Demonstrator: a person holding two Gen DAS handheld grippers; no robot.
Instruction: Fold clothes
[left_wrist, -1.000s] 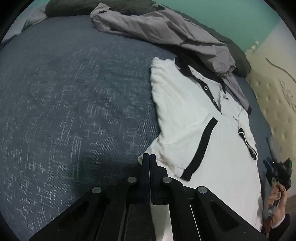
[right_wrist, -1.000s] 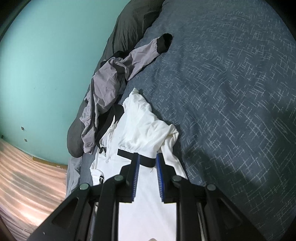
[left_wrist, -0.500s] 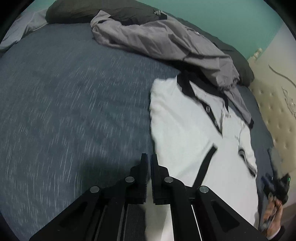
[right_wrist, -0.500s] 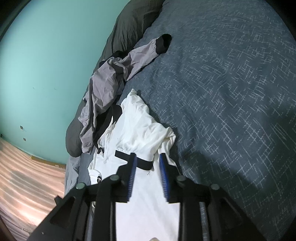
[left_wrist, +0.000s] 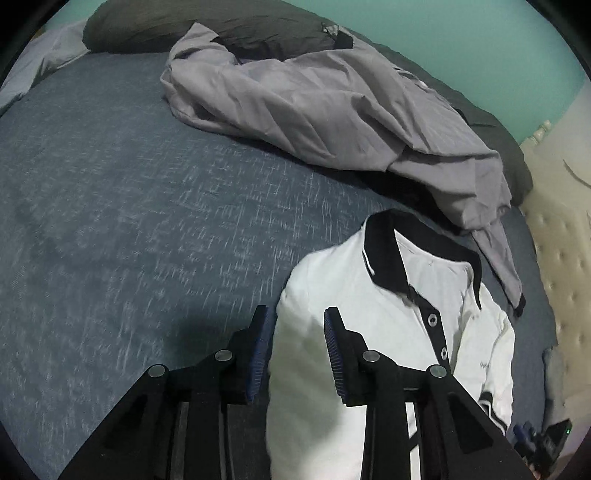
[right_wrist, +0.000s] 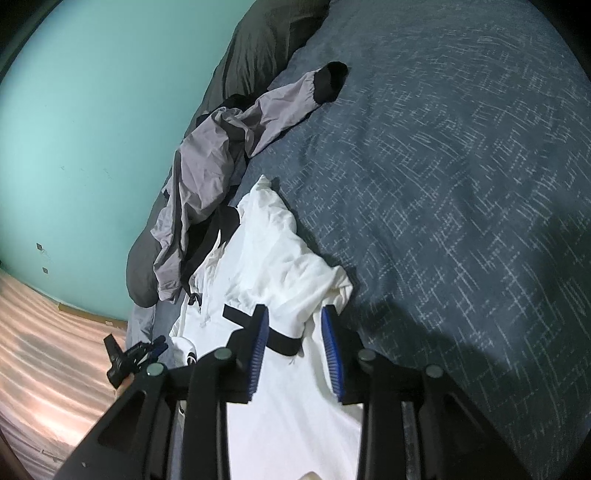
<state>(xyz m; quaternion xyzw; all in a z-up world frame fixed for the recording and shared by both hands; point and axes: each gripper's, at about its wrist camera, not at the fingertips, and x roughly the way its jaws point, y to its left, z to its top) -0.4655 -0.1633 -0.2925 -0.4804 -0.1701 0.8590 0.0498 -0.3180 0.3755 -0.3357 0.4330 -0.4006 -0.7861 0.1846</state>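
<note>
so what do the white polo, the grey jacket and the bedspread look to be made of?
White polo shirt: soft matte knit, probably cotton; it drapes in rounded folds, black collar and buttoned placket.
Grey jacket: thin woven, likely synthetic; sharp creases, slight sheen.
Bedspread: dark blue textured weave with pale crosshatch flecks, matte; fibre unclear.

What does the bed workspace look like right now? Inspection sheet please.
Surface: blue crosshatch bedspread, mostly bare.
Job's things: white polo shirt with black collar, lying buttons up, one sleeve folded across its front; crumpled grey jacket beyond the collar.
Clutter: dark pillow behind the jacket.
Grippers: left gripper opening over the shirt's shoulder edge, not gripping; right gripper open over the folded sleeve.
Cables: nothing seen.
Surroundings: teal wall, cream tufted headboard.
</note>
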